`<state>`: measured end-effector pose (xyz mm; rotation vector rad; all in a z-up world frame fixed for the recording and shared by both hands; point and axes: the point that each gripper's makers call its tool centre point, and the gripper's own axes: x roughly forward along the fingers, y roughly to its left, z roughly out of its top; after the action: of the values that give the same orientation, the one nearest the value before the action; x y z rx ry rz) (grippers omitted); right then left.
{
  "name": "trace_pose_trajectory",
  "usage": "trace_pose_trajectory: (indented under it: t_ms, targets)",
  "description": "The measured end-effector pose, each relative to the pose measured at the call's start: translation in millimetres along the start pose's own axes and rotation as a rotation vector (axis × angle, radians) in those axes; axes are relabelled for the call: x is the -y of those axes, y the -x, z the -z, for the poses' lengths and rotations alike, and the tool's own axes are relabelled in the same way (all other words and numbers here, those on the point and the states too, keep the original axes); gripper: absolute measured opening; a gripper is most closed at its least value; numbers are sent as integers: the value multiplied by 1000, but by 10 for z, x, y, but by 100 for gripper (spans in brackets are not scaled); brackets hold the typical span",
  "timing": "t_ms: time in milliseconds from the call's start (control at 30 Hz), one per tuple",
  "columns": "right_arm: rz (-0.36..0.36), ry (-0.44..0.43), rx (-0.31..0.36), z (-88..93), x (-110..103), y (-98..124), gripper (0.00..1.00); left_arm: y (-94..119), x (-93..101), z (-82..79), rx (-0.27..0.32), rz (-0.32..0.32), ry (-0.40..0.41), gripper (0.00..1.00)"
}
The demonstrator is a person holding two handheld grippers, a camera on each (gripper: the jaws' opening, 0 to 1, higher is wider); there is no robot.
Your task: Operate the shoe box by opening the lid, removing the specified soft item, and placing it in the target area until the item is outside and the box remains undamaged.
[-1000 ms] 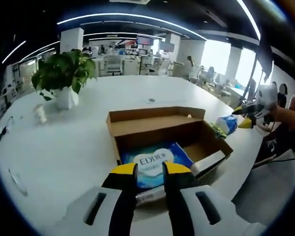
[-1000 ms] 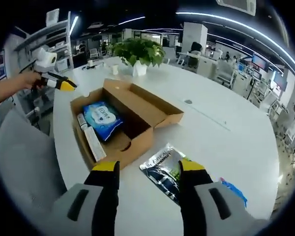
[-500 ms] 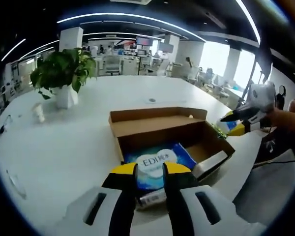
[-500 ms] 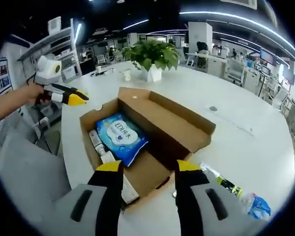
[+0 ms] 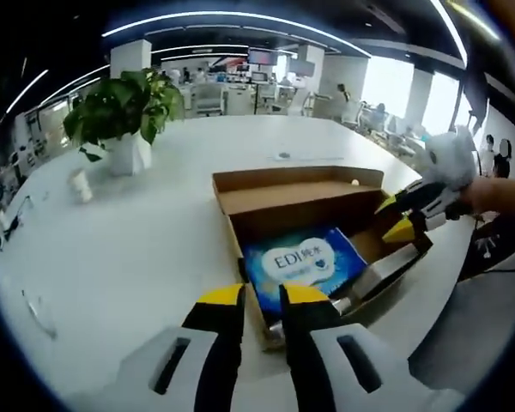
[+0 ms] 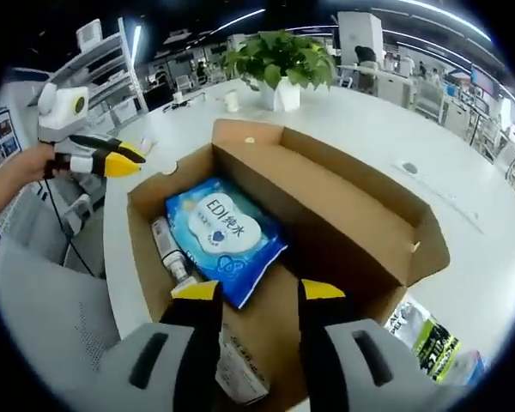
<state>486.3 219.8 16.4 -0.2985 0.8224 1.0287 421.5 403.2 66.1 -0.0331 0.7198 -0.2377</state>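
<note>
Now your right gripper (image 6: 257,290) hangs just over the open shoe box (image 6: 352,210), its jaws a little apart and holding nothing. Your left gripper (image 5: 262,296) sits at the near edge of the box, jaws close together with a thin gap, and it holds nothing too. The soft blue wipes pack (image 6: 225,233) lies flat on the bottom of the box, pressed close beside a small bottle (image 6: 166,249) along one wall. The lid is already folded back. Be careful here: if you push down too hard or catch a jaw on the cardboard wall, I think the box could bend or tear. If you pinch just one thin corner of the pack, it may slip out and drop back in. You might also grab the bottle by mistake, since it lies right beside the pack. In the right gripper view the pack's long side runs from the near right up to the far left, along the length of the box, with its white label facing up.
</note>
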Motion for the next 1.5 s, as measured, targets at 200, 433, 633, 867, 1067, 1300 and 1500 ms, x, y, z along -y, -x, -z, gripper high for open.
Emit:
trace_pose_trajectory:
  t_ms: [200,433,633,867,1067,1300,1500]
  targets:
    - [3,-26,-30,30,54,-176,30,-40,-47,124,-39,-16,21,11]
    - [1,-85,-61,87,88,-353,27,-67,-29,210,-53,-10,82,3]
    - [-17,-199,-85,165,43,-530,20,-63,-20,205,-44,-14,87,2]
    - [-46,-282,-34,57,-36,-566,4,-70,-23,194,-41,-24,63,1]
    - [-15,-159,5,-25,-78,-459,0,-72,-28,189,-38,-29,77,1]
    - [20,-138,57,-147,-25,-224,0,-71,-12,187,-45,-38,77,1]
    - [54,-98,83,-197,1,-61,0,-41,16,113,-45,-71,28,0]
